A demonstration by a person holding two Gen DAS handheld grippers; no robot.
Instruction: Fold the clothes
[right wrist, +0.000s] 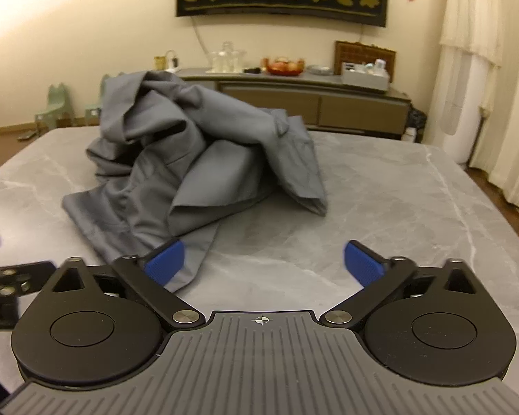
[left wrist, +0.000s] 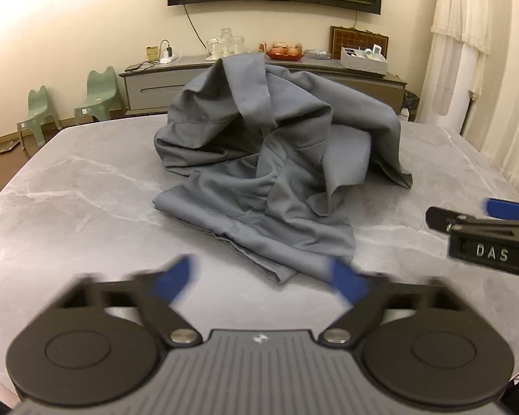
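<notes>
**Heap ahead, left tool nearer its front hem**

Cloth (left wrist: 270, 159), grey and crumpled, sits in a tall heap toward the middle of the marble desk (left wrist: 69, 207), nothing folded yet. A flatter tongue of it runs out from the heap toward the person, its long axis pointing roughly at the two tools, and it ends in a hem close to them.

The left tool (left wrist: 261, 278) hangs just short of that hem, almost square on to it, its blue pads spread apart and holding nothing. In its own view the hem lies dead ahead, between the pads' lines of reach. The right tool (right wrist: 263, 263) is likewise spread wide and empty, but the cloth lies off to its left: its left pad (right wrist: 164, 263) overlaps the edge of the tongue in the picture, while the right pad looks onto bare desk. Whether that pad touches fabric I cannot tell.

So the left one looks better placed for the first grab at the hem; the right would likely need to shift leftward.
</notes>
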